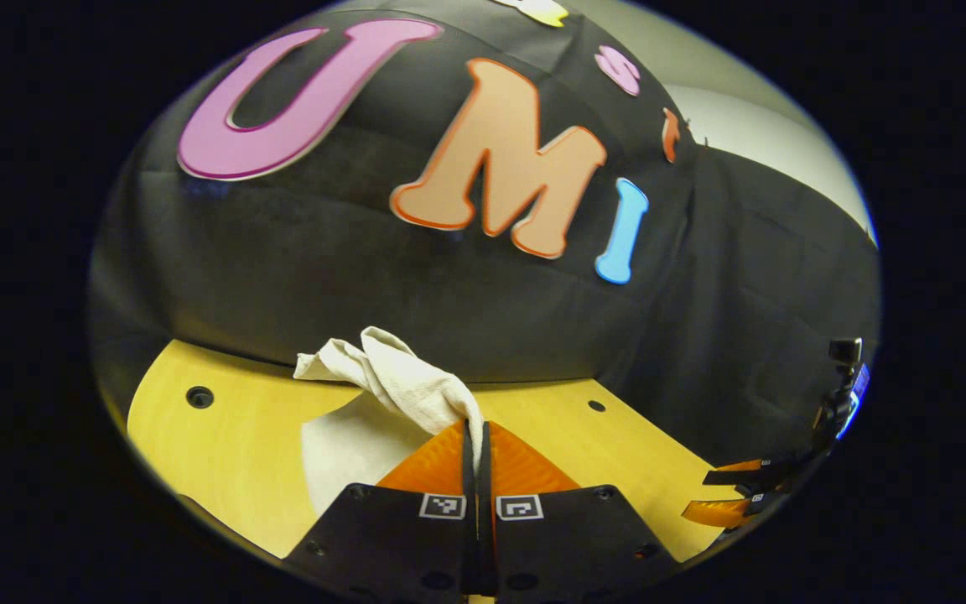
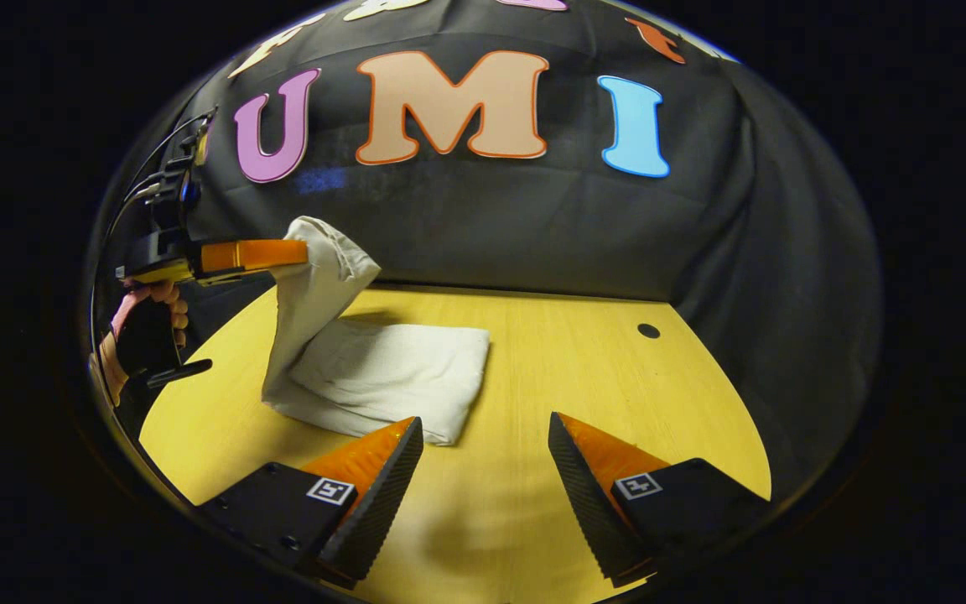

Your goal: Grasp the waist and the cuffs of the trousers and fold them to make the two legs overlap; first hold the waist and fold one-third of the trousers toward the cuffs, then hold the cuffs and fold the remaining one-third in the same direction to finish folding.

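Observation:
The cream trousers (image 2: 382, 377) lie partly folded on the yellow table (image 2: 600, 377). One end of them is lifted off the table. My left gripper (image 1: 476, 429) is shut on that raised cloth (image 1: 399, 377), which bunches up above its fingertips. From the right gripper view, the left gripper (image 2: 303, 252) holds the cloth up at the left, with a hand (image 2: 143, 331) on its handle. My right gripper (image 2: 483, 436) is open low over the table, just in front of the folded part's near edge, with nothing between its fingers.
The black cloth wall (image 2: 533, 226) closes off the back and right side of the table. A small dark hole (image 2: 648, 330) sits in the tabletop at the right. In the left gripper view the right gripper (image 1: 734, 495) shows at the far right edge.

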{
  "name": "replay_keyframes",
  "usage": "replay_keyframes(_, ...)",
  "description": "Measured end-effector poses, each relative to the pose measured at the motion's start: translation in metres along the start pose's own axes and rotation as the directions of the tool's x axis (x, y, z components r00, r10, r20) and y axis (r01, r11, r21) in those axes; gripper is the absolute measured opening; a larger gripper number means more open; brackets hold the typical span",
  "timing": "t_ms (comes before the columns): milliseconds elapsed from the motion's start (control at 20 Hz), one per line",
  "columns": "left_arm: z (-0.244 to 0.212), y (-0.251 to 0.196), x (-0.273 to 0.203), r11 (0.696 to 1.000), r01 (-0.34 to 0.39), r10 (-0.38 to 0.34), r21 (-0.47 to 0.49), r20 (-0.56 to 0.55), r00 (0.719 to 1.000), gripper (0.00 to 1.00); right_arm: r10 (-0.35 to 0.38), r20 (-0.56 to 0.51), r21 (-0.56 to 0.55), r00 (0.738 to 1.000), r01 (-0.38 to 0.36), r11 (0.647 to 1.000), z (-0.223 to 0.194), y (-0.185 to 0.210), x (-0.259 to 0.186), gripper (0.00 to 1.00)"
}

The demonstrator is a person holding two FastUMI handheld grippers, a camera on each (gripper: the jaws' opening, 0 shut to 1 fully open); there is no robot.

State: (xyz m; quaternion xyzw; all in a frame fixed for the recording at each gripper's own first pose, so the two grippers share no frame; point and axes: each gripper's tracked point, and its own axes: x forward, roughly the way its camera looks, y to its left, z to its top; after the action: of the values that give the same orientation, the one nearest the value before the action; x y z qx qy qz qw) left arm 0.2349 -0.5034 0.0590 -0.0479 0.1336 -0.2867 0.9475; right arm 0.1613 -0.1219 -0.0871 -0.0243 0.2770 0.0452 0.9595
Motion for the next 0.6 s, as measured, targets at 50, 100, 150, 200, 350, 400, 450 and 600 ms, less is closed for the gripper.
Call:
replay_keyframes(50, -0.009, -0.016, 0.009, 1.000, 0.008, -0.008, 0.023, -0.017, 1.000, 0.00, 0.000, -0.003, 0.002, 1.000, 0.000, 1.000, -0.002, -0.009, -0.002, 0.97)
replay_keyframes(100, -0.018, -0.029, 0.018, 0.999, 0.014, -0.012, 0.048, -0.033, 0.999, 0.00, 0.000, -0.005, 0.001, 1.000, 0.000, 1.000, -0.006, -0.017, -0.003, 0.97)
replay_keyframes(150, -0.031, -0.039, 0.023, 0.997, 0.019, -0.015, 0.078, -0.050, 0.999, 0.00, -0.001, -0.005, -0.003, 1.000, 0.001, 1.000, -0.007, -0.025, -0.005, 0.97)
replay_keyframes(200, -0.043, -0.047, 0.027, 0.993, 0.019, -0.011, 0.113, -0.067, 0.998, 0.00, -0.001, -0.005, -0.007, 1.000, 0.001, 1.000, -0.009, -0.032, -0.006, 0.96)
replay_keyframes(350, -0.093, -0.065, 0.036, 0.975, 0.042, -0.007, 0.218, -0.161, 0.987, 0.01, 0.003, -0.004, -0.002, 1.000, -0.003, 1.000, -0.013, -0.050, -0.006, 0.97)
replay_keyframes(400, -0.109, -0.069, 0.037, 0.969, 0.054, -0.006, 0.241, -0.198, 0.980, 0.01, 0.006, -0.007, 0.005, 1.000, -0.006, 1.000, -0.015, -0.054, -0.005, 0.97)
replay_keyframes(450, -0.128, -0.074, 0.038, 0.964, 0.069, -0.008, 0.256, -0.233, 0.973, 0.04, 0.008, -0.009, 0.012, 1.000, -0.008, 1.000, -0.017, -0.058, -0.004, 0.97)
replay_keyframes(600, -0.160, -0.087, 0.041, 0.962, 0.103, -0.026, 0.254, -0.291, 0.956, 0.21, 0.019, -0.018, 0.016, 1.000, -0.019, 1.000, -0.023, -0.064, -0.002, 0.96)
